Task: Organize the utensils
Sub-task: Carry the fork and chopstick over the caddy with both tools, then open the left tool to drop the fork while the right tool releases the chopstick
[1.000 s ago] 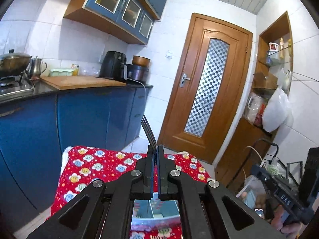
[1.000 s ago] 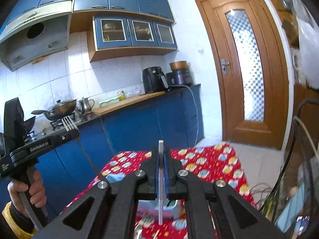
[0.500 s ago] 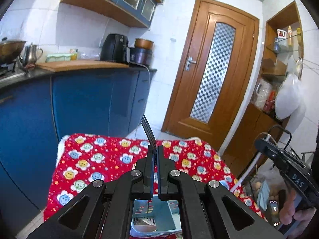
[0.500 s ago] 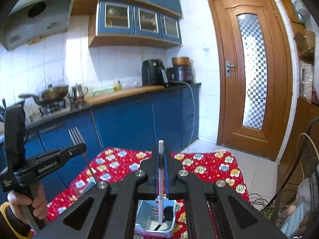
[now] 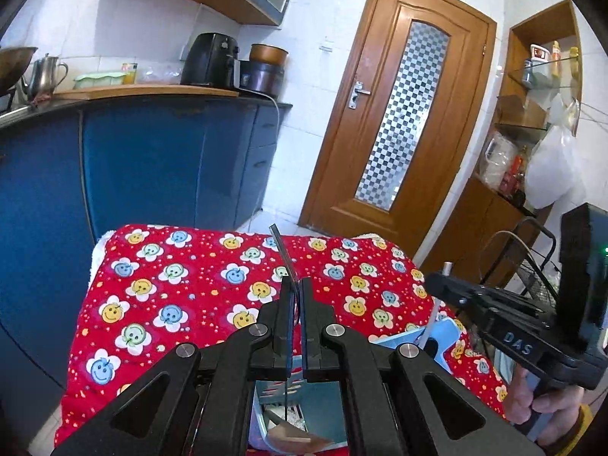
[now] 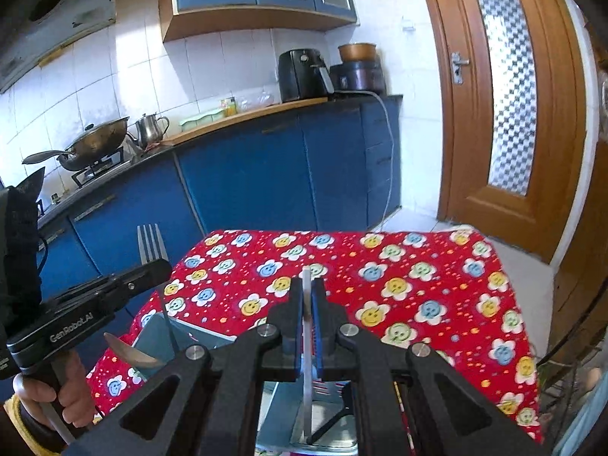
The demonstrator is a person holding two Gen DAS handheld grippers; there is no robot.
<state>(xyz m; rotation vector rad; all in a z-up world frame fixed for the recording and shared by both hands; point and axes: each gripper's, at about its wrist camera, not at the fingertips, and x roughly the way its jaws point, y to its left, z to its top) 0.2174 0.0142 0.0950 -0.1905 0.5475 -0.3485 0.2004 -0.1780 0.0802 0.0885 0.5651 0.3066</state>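
My left gripper (image 5: 293,285) is shut on a metal fork (image 5: 280,245), seen edge-on with its tines pointing up. The fork's handle hangs down into a light blue utensil holder (image 5: 437,338) on the red flowered cloth (image 5: 171,285). My right gripper (image 6: 307,285) is shut on a thin silver stick-like utensil (image 6: 306,342) whose lower end reaches into the same holder (image 6: 152,330). In the right wrist view the left gripper (image 6: 159,266) and the fork tines (image 6: 151,243) stand at the left. A wooden spoon (image 6: 129,353) and a black utensil (image 6: 330,421) lie in the holder.
Blue kitchen cabinets (image 6: 247,174) run behind the table, with a wok (image 6: 95,144), a kettle (image 6: 150,129) and an air fryer (image 6: 302,74) on the counter. A wooden door (image 5: 402,121) is beyond. A wire rack (image 5: 539,273) stands at the table's right.
Both grippers have sunk toward the table and tipped downward, each still holding its utensil. The blue holder now lies right beneath them, and the two grippers have drawn closer together.
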